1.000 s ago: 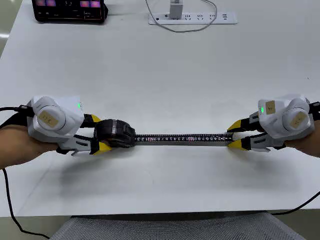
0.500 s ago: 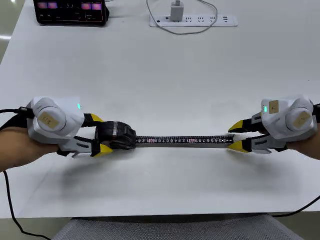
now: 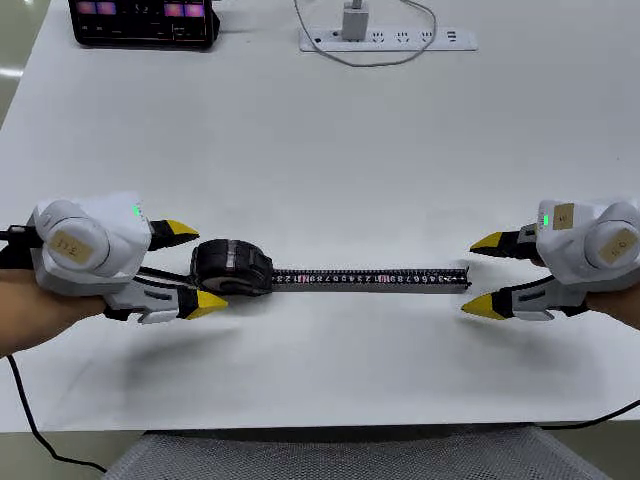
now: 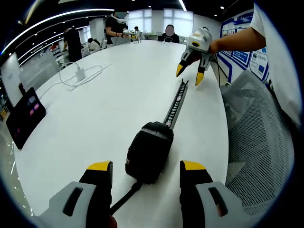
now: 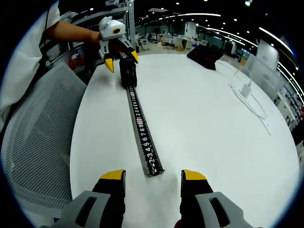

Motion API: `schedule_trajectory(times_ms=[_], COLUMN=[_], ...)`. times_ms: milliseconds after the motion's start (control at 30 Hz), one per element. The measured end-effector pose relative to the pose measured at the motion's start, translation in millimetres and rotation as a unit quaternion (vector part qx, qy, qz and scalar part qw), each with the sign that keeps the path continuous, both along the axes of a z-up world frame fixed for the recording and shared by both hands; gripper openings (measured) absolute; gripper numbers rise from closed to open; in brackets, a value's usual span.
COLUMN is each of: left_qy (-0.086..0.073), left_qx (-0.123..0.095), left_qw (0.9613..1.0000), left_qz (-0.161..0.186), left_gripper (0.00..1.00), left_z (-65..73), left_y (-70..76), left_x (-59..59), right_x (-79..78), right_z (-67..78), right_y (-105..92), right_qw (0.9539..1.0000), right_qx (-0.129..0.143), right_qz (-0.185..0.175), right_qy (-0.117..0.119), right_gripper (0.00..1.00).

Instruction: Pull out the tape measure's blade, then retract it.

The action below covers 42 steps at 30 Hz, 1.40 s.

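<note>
A black tape measure case (image 3: pixel 232 268) lies on the white table (image 3: pixel 330 150) with its blade (image 3: pixel 370 277) pulled out to the right, flat on the surface. My left gripper (image 3: pixel 192 265) is open, its yellow tips just left of the case and apart from it; its own view has the case (image 4: pixel 149 151) lying just ahead of its open jaws. My right gripper (image 3: pixel 486 274) is open too, a little right of the blade's end hook (image 5: pixel 156 172). The blade (image 5: pixel 140 130) runs away from the right gripper toward the case (image 5: pixel 128 76).
A power strip (image 3: pixel 388 38) with a white charger and cable lies at the table's far edge. A dark device with a lit screen (image 3: pixel 140 20) sits at the far left. A mesh chair back (image 3: pixel 330 455) is at the near edge. People stand far off.
Both grippers have opened and backed away: the left let go of the case and the right let go of the blade's end. The tape stays extended on the table.
</note>
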State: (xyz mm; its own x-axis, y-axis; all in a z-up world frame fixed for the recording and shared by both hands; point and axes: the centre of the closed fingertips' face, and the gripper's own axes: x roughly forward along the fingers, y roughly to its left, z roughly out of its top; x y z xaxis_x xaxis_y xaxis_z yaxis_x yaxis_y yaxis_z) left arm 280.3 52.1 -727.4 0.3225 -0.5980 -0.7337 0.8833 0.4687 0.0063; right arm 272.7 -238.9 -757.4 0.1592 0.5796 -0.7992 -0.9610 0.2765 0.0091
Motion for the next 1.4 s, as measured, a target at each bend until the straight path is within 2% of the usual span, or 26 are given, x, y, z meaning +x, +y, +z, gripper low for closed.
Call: schedule_trajectory(times_ms=[233,667,767,967,1067,1100,1133,1400], left_qy=[-0.006,-0.029,-0.035,-0.043,-0.044,-0.049,-0.056,-0.06], left_qx=[-0.012,-0.025,-0.038,-0.047,-0.058,-0.06,-0.057,-0.063], left_qw=[0.9997,0.9978,0.9965,0.9941,0.9921,0.9913,0.9909,0.9894], left_qz=[0.022,0.053,0.066,0.088,0.102,0.107,0.108,0.116], left_gripper=[0.58,0.6,0.6,0.61,0.61,0.62,0.63,0.66], left_z=[7.1,15.5,18.8,21.6,26.0,28.1,29.2,32.2], left_y=[3.6,9.9,8.8,9.6,10.6,11.3,12.0,13.4], left_x=[-2.8,-8.7,-11.3,-16.6,-17.6,-18.0,-17.8,-24.7], right_x=[-3.4,-10.9,-11.9,-13.5,-14.3,-15.1,-15.7,-19.6], right_z=[5.8,16.3,19.6,24.3,26.3,26.8,27.1,30.7], right_y=[-2.9,-3.5,-2.1,-0.8,-0.7,-0.7,-0.8,-1.3], right_qw=[0.9995,0.9974,0.9963,0.9943,0.9933,0.9931,0.9929,0.9901], right_qx=[0.009,0.025,0.033,0.042,0.045,0.045,0.046,0.058], right_qz=[-0.031,-0.067,-0.077,-0.095,-0.102,-0.104,-0.106,-0.123], right_qy=[-0.002,-0.012,-0.015,-0.026,-0.03,-0.03,-0.029,-0.036], right_gripper=[0.53,0.59,0.59,0.62,0.64,0.65,0.65,0.69])
